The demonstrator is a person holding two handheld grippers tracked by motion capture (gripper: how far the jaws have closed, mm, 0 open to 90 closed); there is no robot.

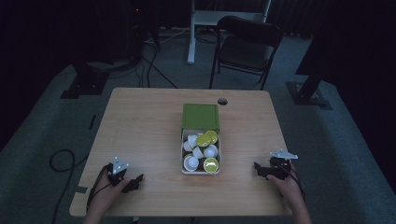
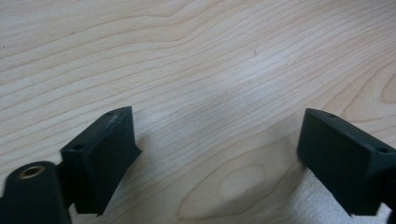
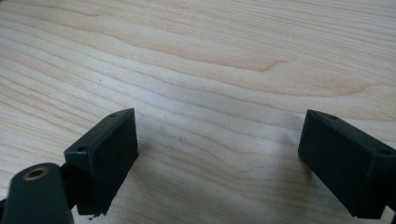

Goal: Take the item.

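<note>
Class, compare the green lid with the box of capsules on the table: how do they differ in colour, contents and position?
The green lid is dark green; the box has pale walls. The lid looks bare on top, while the box holds white and yellow-green capsules. The lid lies at the box's far end; the box sits nearer the left gripper and right gripper. Both are square and rest on the table.

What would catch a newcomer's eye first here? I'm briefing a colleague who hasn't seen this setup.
The open green box at the middle of the wooden table, packed with white and yellow-green capsules. Next, the left gripper and right gripper, resting near the table's front edge on either side of the box, jaws apart and empty.
</note>
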